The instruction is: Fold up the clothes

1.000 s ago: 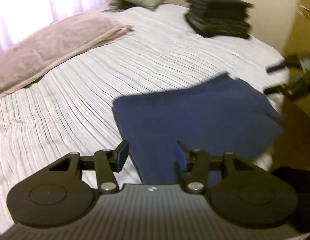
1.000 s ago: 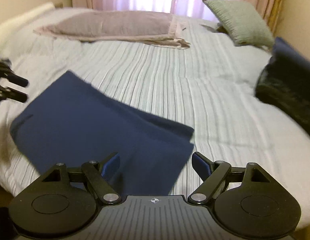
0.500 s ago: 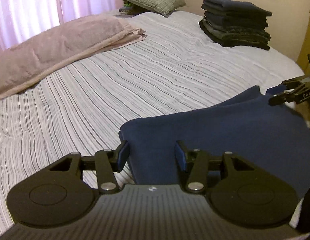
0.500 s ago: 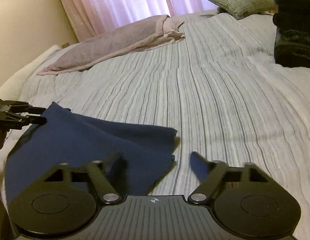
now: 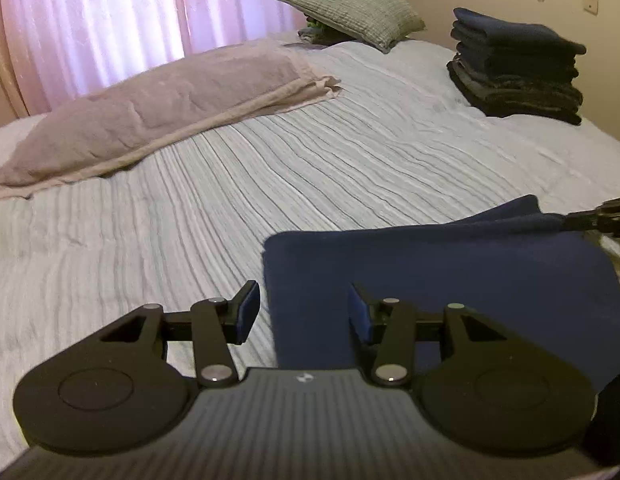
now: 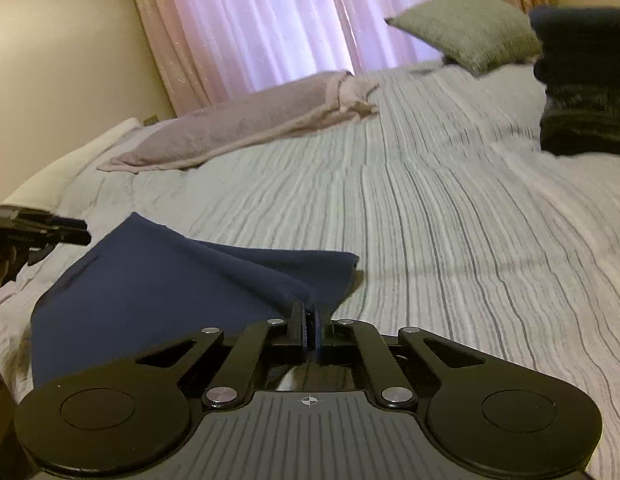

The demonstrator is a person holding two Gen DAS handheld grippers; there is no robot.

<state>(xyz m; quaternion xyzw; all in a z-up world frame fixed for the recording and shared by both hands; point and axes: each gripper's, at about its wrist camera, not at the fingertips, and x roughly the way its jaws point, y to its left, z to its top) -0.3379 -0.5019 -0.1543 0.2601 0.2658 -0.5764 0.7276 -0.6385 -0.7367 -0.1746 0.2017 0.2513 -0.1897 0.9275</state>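
A folded navy cloth [image 5: 449, 280] lies on the striped bedcover [image 5: 310, 168] near the bed's front edge. My left gripper [image 5: 302, 310] is open, and the cloth's left edge runs between its fingers. In the right wrist view my right gripper [image 6: 310, 328] is shut on the near edge of the navy cloth [image 6: 170, 280], which bunches into a fold at the jaws. The same gripper shows in the left wrist view as the right gripper [image 5: 577, 218], pinching the cloth's far right corner. The left gripper [image 6: 66, 236] appears at the left edge of the right wrist view, beside the cloth's far corner.
A stack of folded dark clothes [image 5: 517, 68] sits at the bed's far right. A mauve pillow [image 5: 150, 112] lies along the far left and a green pillow [image 5: 353, 4] at the back by the pink curtains [image 5: 130, 20]. Bare striped cover fills the middle.
My right gripper has shut on the cloth's edge; half a second ago it stood open over it. The left gripper stays open at the cloth's other side.
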